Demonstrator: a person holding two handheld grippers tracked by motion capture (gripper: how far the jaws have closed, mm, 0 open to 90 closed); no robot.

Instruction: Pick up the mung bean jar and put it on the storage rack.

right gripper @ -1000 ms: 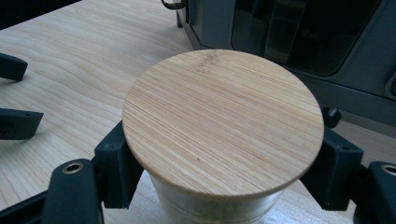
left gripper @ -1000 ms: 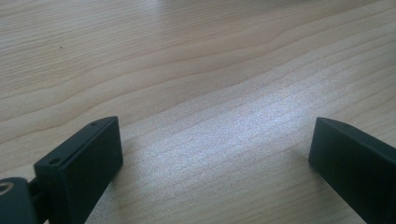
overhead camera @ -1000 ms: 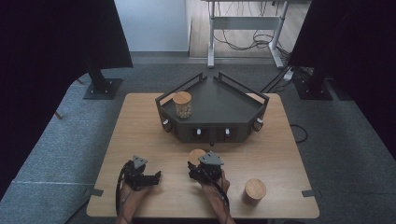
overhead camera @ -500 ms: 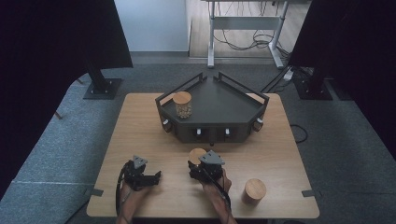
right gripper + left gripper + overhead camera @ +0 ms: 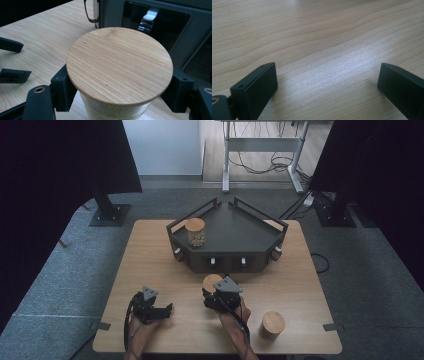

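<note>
A glass jar with a round bamboo lid (image 5: 120, 66) sits between the jaws of my right gripper (image 5: 120, 91), which is shut on its body just under the lid. From above, that jar (image 5: 210, 281) and the right gripper (image 5: 212, 291) are just in front of the dark tray (image 5: 240, 232). My left gripper (image 5: 167, 309) lies low on the wooden table (image 5: 150, 260), apart from the jar. It is open, with bare wood between its jaws (image 5: 327, 82). In the right gripper view, the left gripper (image 5: 12, 60) is off to the left.
A second lidded jar (image 5: 195, 231) stands on the tray's left part. A third jar (image 5: 272, 324) stands near the table's front right corner. The tray's front wall holds small drawers with pale knobs (image 5: 150, 17), close behind the held jar.
My right gripper has risen a little with the jar in its grip. The left gripper has stayed where it was.
</note>
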